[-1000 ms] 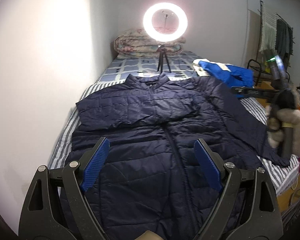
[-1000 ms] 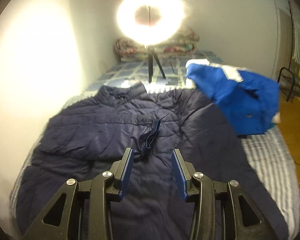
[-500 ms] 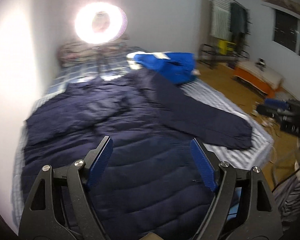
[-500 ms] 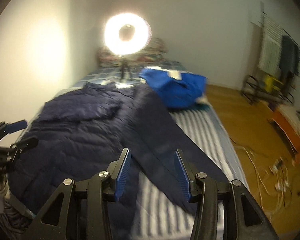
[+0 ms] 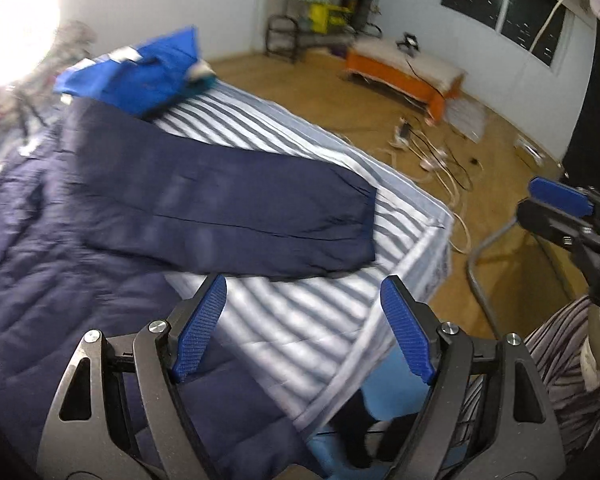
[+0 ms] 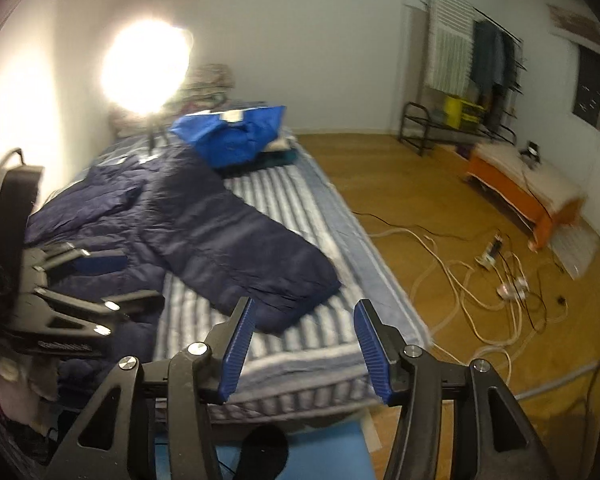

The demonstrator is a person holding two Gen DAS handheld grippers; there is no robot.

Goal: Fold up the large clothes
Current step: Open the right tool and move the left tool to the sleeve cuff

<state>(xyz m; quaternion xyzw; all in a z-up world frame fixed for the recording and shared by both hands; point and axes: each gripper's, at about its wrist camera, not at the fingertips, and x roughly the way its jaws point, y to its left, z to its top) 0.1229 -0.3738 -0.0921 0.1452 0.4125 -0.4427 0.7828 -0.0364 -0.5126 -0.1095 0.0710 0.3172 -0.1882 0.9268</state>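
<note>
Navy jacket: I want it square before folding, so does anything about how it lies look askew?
Yes. The navy jacket has one sleeve splayed sideways across the striped bed, its cuff near the mattress edge. Both grippers hold nothing.

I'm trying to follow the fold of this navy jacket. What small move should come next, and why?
Probably bring the right gripper forward and down to the cuff of the outstretched sleeve. Both grippers are open and empty, and that sleeve lies flat across the striped bed, away from the jacket body, not yet folded in.
</note>
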